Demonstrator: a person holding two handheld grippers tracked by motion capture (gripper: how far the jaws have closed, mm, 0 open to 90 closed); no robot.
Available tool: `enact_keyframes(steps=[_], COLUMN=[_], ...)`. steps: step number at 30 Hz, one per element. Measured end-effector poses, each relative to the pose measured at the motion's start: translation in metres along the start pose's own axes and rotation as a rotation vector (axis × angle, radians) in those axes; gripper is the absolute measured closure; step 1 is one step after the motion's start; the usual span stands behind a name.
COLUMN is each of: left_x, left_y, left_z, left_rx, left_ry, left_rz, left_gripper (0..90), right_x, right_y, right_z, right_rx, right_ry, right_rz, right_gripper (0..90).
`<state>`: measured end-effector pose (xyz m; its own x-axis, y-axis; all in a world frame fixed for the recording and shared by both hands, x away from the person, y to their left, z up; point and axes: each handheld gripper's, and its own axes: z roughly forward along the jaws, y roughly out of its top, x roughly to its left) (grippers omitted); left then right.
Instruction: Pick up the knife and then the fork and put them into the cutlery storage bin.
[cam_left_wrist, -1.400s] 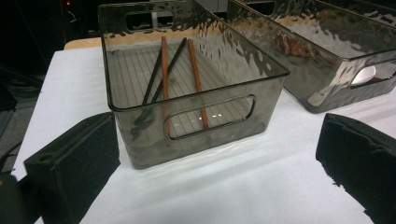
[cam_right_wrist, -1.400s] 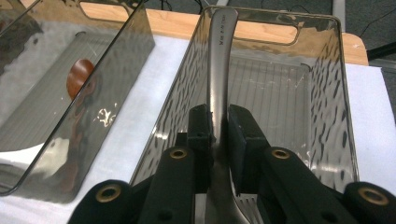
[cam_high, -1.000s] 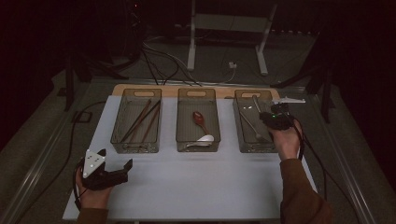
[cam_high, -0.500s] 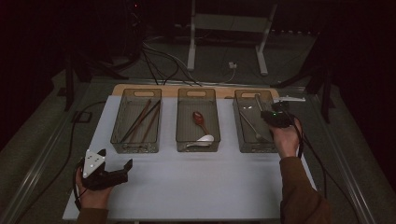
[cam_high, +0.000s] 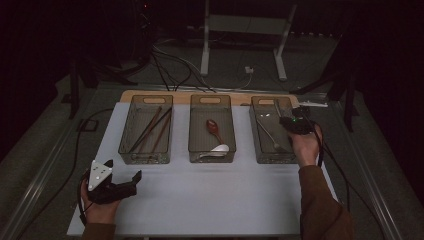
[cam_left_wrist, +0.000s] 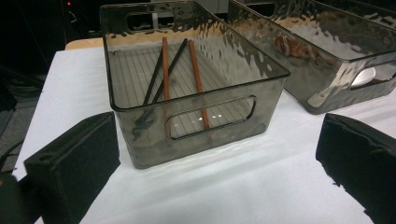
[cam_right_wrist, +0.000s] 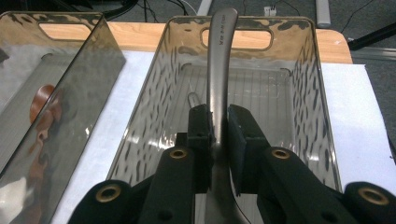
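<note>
Three smoky clear bins stand in a row on the white mat. The left bin (cam_high: 146, 131) (cam_left_wrist: 196, 107) holds brown and black chopsticks (cam_left_wrist: 166, 70). A red spoon (cam_high: 214, 128) and a white spoon (cam_high: 219, 149) lie in the middle bin (cam_high: 211, 129). Over the right bin (cam_high: 272, 131) (cam_right_wrist: 299, 84), my right gripper (cam_high: 290, 123) (cam_right_wrist: 217, 119) is shut on the handle of a grey metal utensil (cam_right_wrist: 219, 56), which points toward the bin's far end. Another metal utensil (cam_high: 269, 134) lies in that bin. My left gripper (cam_high: 122, 179) (cam_left_wrist: 215, 149) rests open at the mat's near left, facing the left bin.
A wooden board (cam_high: 180, 95) shows behind the bins. Cables (cam_high: 170, 65) and a white stand (cam_high: 240, 45) are on the floor beyond the table. The mat (cam_high: 210, 195) has bare room between the two hands.
</note>
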<state>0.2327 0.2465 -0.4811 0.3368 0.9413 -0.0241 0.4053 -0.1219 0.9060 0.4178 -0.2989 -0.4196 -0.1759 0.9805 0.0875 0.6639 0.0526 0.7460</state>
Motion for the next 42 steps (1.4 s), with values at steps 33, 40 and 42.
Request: enact_keyframes(steps=[33,40,42], left_x=[0.001,0.001,0.002], left_y=[0.000,-0.001,-0.001], left_z=[-0.001,-0.002,-0.002], left_rx=[-0.001,-0.007,-0.007], left_ry=[-0.002,0.000,0.000], left_rz=[-0.007,-0.013,-0.015], left_gripper=[0.6,0.7,0.7], right_x=[-0.017,-0.020,-0.021], right_y=[0.000,-0.002,-0.002], right_z=[0.023,0.028,0.029], right_rx=[0.014,0.017,0.019], right_ry=[-0.040,-0.042,-0.039], right_rz=[0.012,0.021,0.027], right_gripper=[80.4,80.4,80.3])
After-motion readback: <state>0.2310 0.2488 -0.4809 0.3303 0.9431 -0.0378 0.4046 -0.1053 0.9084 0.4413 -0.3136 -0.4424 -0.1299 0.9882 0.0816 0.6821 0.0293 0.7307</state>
